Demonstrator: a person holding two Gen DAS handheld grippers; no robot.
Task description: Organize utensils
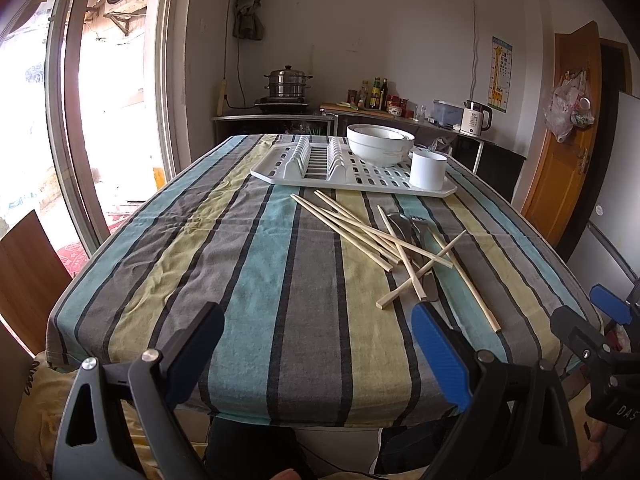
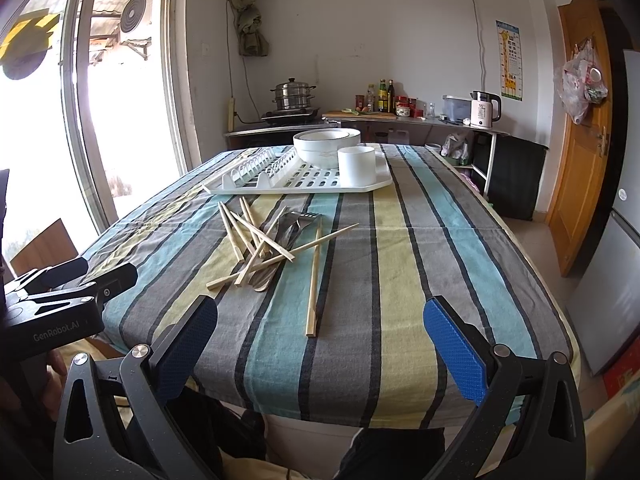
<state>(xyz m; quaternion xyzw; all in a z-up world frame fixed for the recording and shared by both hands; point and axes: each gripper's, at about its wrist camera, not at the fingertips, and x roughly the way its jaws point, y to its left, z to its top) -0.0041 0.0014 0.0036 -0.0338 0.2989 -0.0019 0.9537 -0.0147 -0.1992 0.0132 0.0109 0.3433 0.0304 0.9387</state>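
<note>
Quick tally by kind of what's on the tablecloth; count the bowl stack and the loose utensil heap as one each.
Drying rack: 1
Bowl stack: 1
White cup: 1
Utensil heap: 1
Total: 4

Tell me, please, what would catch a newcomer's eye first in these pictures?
Probably the loose heap of wooden chopsticks lying crossed over metal cutlery in the middle of the striped tablecloth. Behind it, at the far end, a white drying rack holds stacked bowls and a white cup. Both tools hover open at the near edge.
</note>
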